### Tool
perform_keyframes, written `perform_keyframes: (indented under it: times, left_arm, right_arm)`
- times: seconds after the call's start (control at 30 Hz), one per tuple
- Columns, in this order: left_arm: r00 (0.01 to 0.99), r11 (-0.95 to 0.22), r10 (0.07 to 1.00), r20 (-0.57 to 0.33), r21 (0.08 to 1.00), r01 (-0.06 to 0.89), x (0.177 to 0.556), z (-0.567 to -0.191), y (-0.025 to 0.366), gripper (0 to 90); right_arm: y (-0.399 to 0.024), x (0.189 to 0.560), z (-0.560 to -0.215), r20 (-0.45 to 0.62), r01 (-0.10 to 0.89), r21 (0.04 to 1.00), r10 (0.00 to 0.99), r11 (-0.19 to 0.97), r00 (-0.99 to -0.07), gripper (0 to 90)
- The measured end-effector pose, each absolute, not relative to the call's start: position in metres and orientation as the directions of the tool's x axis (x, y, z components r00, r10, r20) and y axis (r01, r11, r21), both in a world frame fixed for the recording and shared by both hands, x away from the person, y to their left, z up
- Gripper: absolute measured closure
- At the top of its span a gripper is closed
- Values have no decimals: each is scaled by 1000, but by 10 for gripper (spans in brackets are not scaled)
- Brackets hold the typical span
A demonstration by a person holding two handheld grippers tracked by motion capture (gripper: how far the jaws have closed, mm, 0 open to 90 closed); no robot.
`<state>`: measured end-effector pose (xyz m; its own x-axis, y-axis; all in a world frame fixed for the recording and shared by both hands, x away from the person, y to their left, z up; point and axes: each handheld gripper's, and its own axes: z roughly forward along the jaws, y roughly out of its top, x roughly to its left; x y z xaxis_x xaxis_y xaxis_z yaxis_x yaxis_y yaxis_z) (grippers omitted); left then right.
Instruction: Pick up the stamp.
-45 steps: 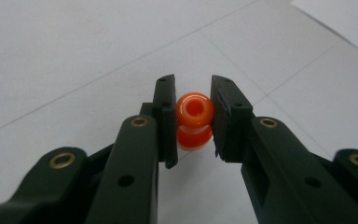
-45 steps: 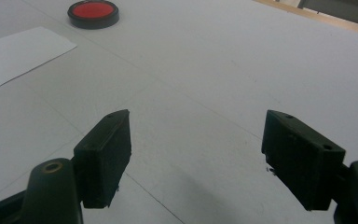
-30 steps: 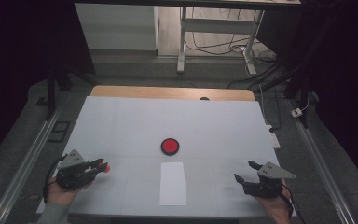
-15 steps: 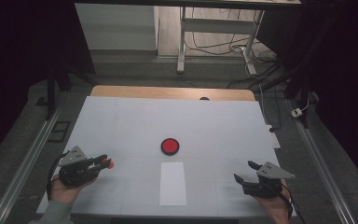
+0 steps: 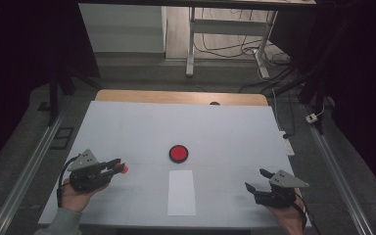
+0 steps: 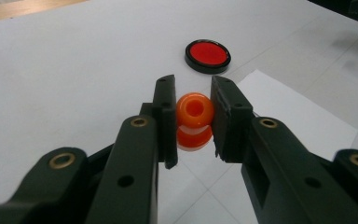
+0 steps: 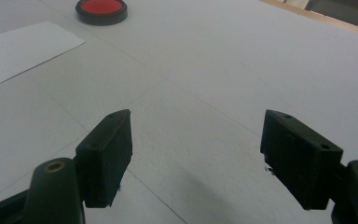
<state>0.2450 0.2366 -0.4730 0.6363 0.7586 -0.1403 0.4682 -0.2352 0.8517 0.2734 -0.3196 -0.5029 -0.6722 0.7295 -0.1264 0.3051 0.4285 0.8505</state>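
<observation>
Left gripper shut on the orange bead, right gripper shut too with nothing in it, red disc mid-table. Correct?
Not quite. The right gripper is open: the right gripper view shows its jaws wide apart, with nothing between them. The rest holds: the left gripper is shut on the orange bead, and the red disc lies mid-table.

I see an orange bead [image 6: 194,110] between the black jaws of my left gripper [image 6: 193,116], with an orange reflection under it. The disc [image 5: 178,153] is red with a black rim. The table [image 5: 127,127] is white with thin grey lines, and the paper sheet [image 5: 181,193] is plain white. My right gripper [image 7: 196,158] is black too.
</observation>
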Motion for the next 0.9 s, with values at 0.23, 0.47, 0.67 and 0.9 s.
perform_keyframes:
  times: [0.23,0.47,0.67,0.9]
  left_arm:
    - [657,-240,740,-143,857,456,247,-469,227,721]
    - [677,-249,722,-142,860,446,252,-466,214,721]
    - [698,-266,704,-132,862,432,256,-462,201,721]
    - [709,-270,693,-131,864,424,260,-460,193,721]
  right_arm:
    - [-318,273,-503,-129,304,849,728,432,-674,251]
    - [-317,274,-503,-127,302,851,726,429,-675,251]
    - [-316,273,-503,-130,302,850,728,431,-674,251]
    - [-316,273,-503,-132,303,848,727,435,-674,252]
